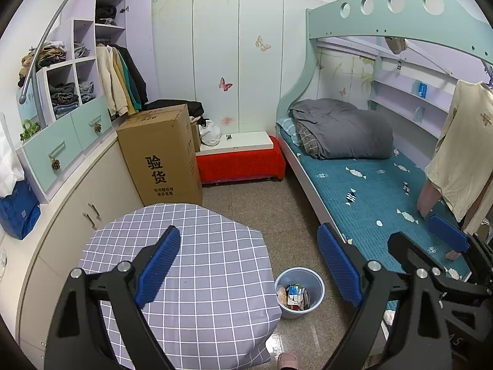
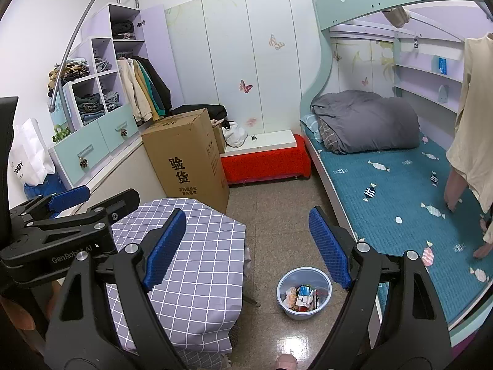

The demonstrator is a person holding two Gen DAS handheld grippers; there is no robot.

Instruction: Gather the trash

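Note:
A pale blue trash bin (image 1: 319,285) stands on the floor between the table and the bed, holding several wrappers and small boxes (image 1: 296,296). It also shows in the right wrist view (image 2: 283,286) with its trash (image 2: 303,297). My left gripper (image 1: 249,265) is open and empty, held high above the table and bin. My right gripper (image 2: 246,246) is open and empty, also high above the bin. The right gripper shows at the right edge of the left wrist view (image 1: 448,237), and the left gripper at the left of the right wrist view (image 2: 69,199).
A small table under a grey checked cloth (image 1: 197,265) is at lower left. A tall cardboard box (image 1: 160,154) stands behind it, beside a red bench (image 1: 240,162). The bed with a teal sheet (image 1: 376,197) runs along the right. Cabinets line the left wall.

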